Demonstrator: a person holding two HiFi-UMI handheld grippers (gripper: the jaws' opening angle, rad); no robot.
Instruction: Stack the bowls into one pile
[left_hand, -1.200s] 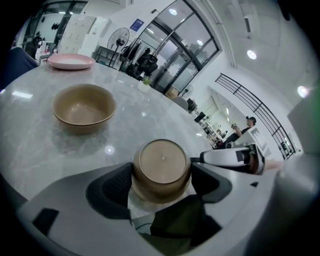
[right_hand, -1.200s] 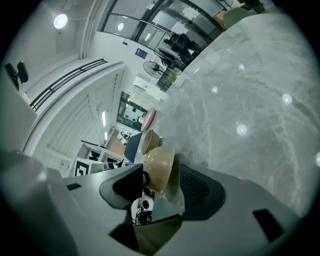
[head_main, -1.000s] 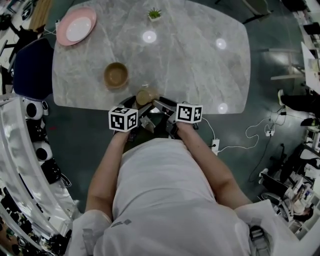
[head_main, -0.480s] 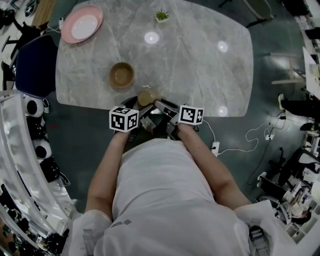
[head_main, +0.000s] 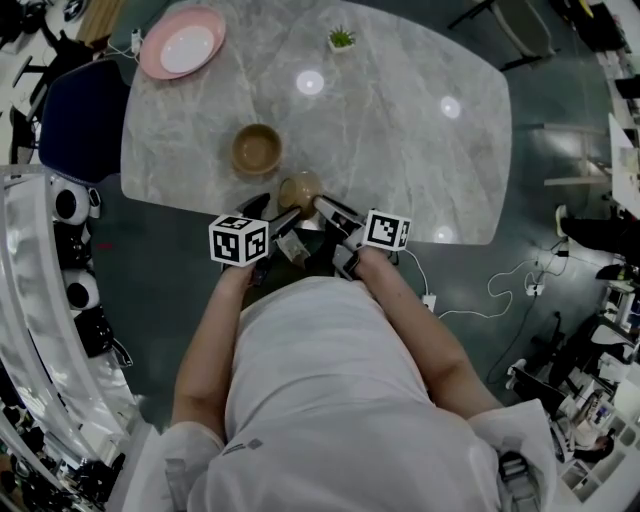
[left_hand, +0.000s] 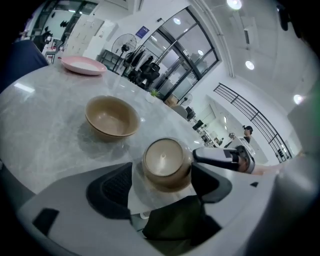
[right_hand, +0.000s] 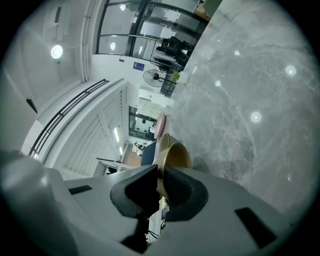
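Two tan bowls are on a grey marble table (head_main: 400, 150). The larger bowl (head_main: 257, 148) (left_hand: 112, 116) sits upright left of middle. A smaller bowl (head_main: 299, 190) (left_hand: 164, 164) is tipped at the near edge, its base toward the left gripper view. My right gripper (head_main: 318, 204) (right_hand: 161, 182) is shut on this bowl's rim (right_hand: 175, 155); its jaws have just been closing on it. It enters the left gripper view (left_hand: 222, 157) from the right. My left gripper (head_main: 272, 212) (left_hand: 162, 175) is open, jaws wide either side of the small bowl.
A pink plate (head_main: 182, 48) (left_hand: 82, 65) lies at the table's far left corner. A small potted plant (head_main: 341, 39) stands at the far edge. A dark blue chair (head_main: 78, 120) is left of the table. White equipment (head_main: 60, 250) lines the left side.
The right jaws have closed onto the small bowl's rim. Both grippers and the small bowl have shifted a little toward the larger bowl.
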